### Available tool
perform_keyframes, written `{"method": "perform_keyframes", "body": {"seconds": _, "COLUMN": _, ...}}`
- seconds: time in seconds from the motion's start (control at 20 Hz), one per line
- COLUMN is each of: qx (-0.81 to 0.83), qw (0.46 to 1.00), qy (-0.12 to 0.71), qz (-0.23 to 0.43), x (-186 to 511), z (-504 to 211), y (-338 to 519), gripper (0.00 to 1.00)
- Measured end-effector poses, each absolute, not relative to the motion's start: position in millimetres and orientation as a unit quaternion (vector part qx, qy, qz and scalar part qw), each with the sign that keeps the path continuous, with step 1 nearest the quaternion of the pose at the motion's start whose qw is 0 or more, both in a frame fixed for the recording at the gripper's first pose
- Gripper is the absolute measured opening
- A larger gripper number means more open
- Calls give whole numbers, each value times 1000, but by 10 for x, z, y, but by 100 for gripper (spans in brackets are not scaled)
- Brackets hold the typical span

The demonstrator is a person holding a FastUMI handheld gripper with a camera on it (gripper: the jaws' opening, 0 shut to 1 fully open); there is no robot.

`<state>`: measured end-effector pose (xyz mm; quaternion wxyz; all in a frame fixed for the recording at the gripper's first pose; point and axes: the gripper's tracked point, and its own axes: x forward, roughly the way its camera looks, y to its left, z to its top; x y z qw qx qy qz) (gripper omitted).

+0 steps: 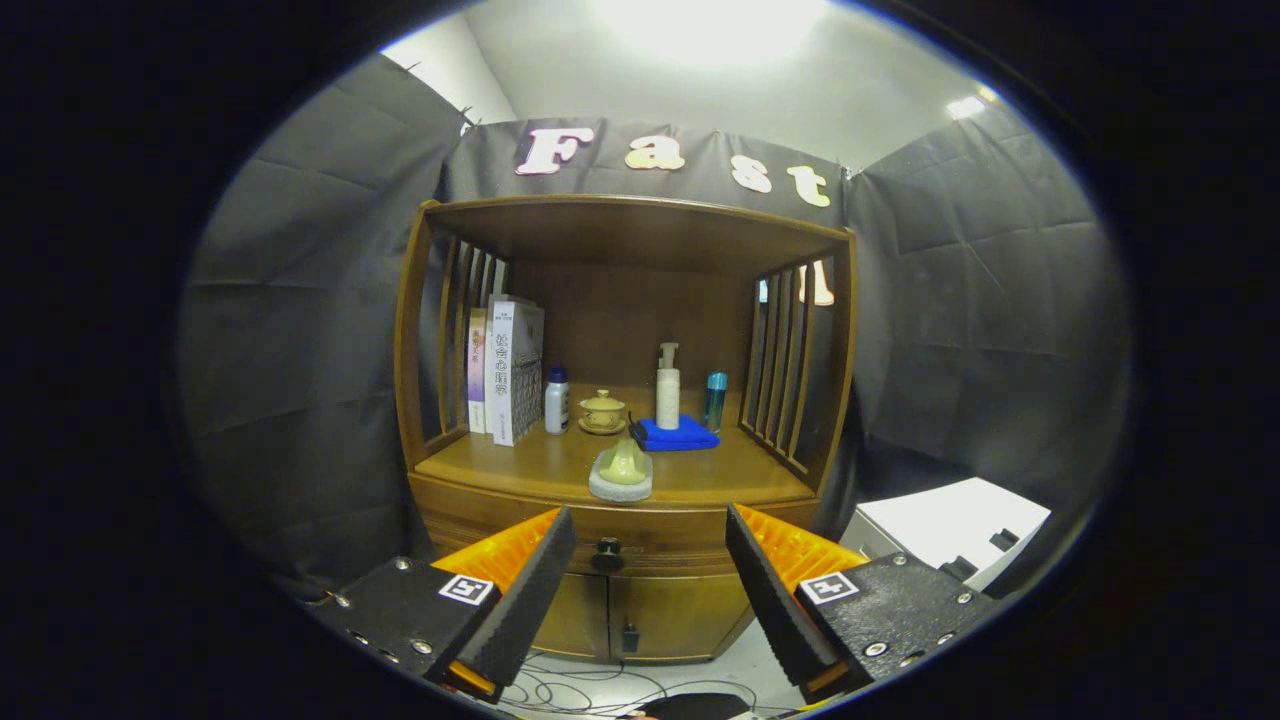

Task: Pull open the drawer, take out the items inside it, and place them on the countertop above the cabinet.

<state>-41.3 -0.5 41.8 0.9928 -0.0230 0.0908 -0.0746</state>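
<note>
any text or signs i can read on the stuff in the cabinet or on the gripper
White book: vertical characters on its spine, too blurred to read.
Pink book: spine text too small to read.
Bottles: no legible labels.
Gripper, fingers open in front of the drawer knob: a square black-and-white marker on each side, a pattern, not words.

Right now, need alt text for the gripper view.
Open gripper faces a wooden cabinet, its fingers either side of the closed drawer's knob. On the countertop: books, bottles, a lidded cup, a blue cloth and a yellow-green item near the front edge.
</note>
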Motion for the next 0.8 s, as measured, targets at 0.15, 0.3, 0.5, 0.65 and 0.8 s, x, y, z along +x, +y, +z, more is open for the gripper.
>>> {"method": "perform_keyframes", "body": {"seconds": 0.15, "qx": -26, "qw": 993, "qy": 83, "qz": -81, "x": -476, "z": 494, "y": -61, "gripper": 95}}
{"method": "perform_keyframes", "body": {"seconds": 0.3, "qx": -18, "qw": 994, "qy": 78, "qz": -74, "x": -501, "z": 541, "y": -34, "gripper": 95}}
{"method": "perform_keyframes", "body": {"seconds": 0.5, "qx": -18, "qw": 995, "qy": 68, "qz": -68, "x": -535, "z": 628, "y": -24, "gripper": 95}}
{"method": "perform_keyframes", "body": {"seconds": 0.65, "qx": -13, "qw": 996, "qy": 63, "qz": -59, "x": -558, "z": 654, "y": 20, "gripper": 95}}
{"method": "perform_keyframes", "body": {"seconds": 0.8, "qx": -12, "qw": 996, "qy": 63, "qz": -58, "x": -557, "z": 655, "y": 7, "gripper": 95}}
